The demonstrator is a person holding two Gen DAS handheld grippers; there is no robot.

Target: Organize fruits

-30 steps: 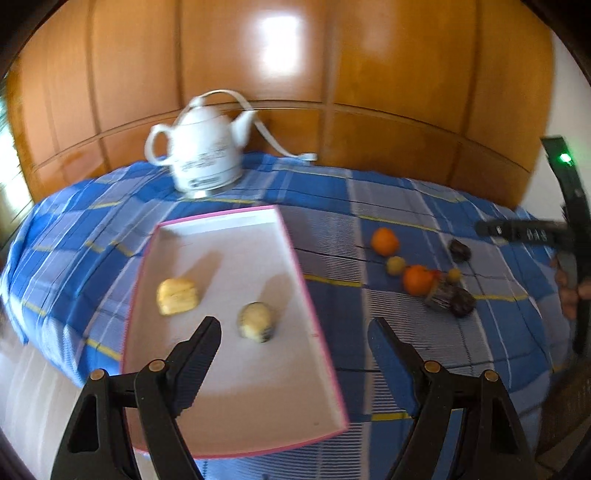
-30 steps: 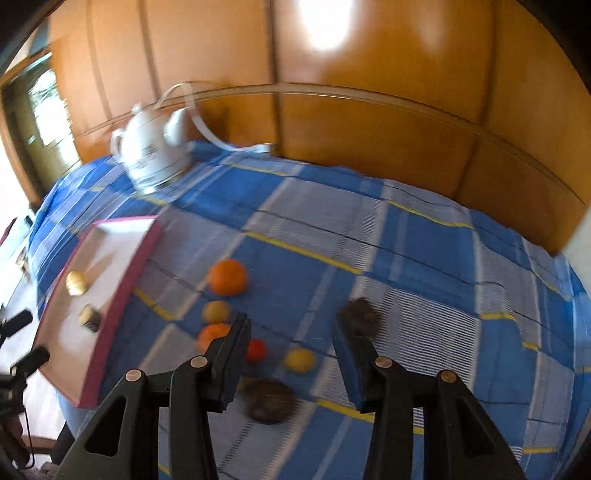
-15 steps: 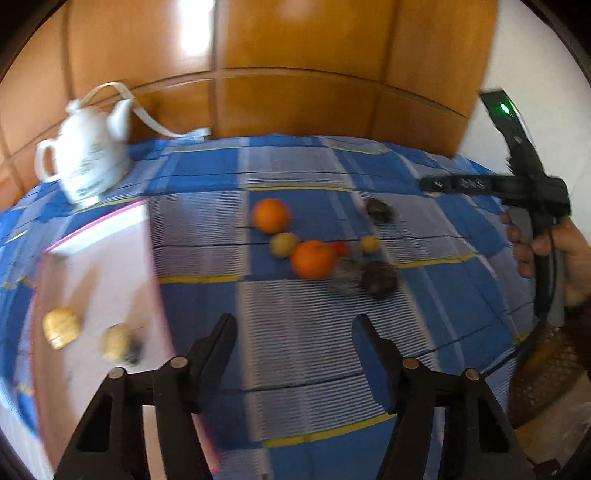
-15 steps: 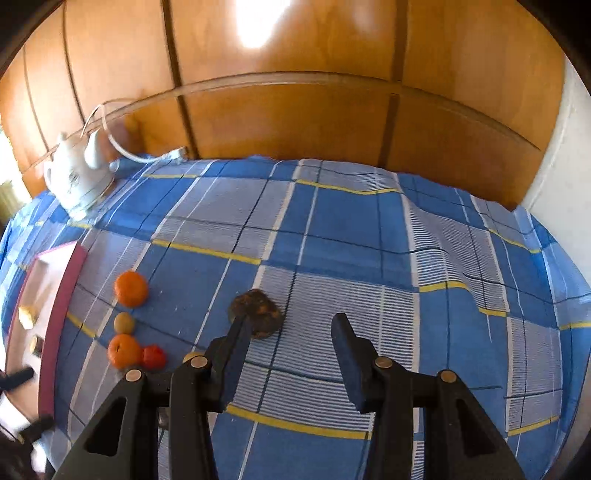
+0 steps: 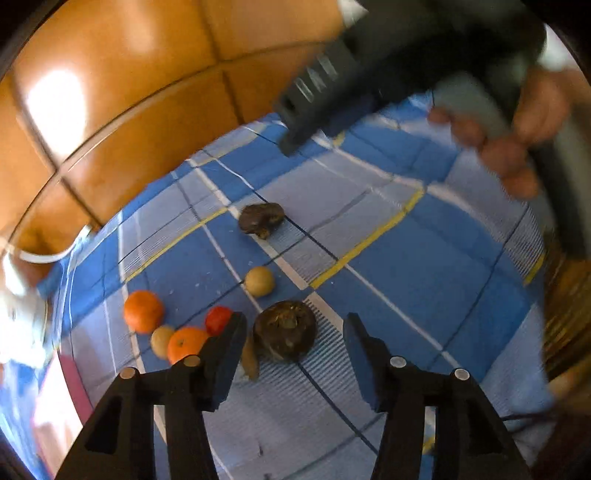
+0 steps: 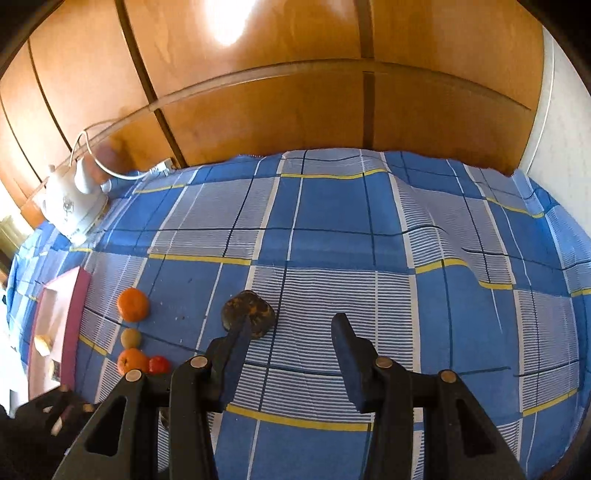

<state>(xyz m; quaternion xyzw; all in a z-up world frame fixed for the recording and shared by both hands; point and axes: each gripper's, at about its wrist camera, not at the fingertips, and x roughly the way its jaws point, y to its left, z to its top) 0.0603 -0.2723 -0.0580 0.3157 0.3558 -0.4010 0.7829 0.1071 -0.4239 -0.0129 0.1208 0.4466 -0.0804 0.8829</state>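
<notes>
Dark wrinkled fruit (image 5: 284, 329) sits on the blue plaid cloth (image 5: 424, 273) between our left gripper's (image 5: 293, 354) spread jaws (untouched); our right gripper (image 6: 290, 349) also gapes, empty.

blurred white letters on right tongs (image 5: 321, 74), unreadable

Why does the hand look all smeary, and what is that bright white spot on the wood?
Left wrist view: the hand and the kettle at the edge are smeared by motion, while the dark fruit near the middle stays sharp. Right wrist view: the spot is glare on the glossy wood; the fisheye lens bends its panel lines.
</notes>
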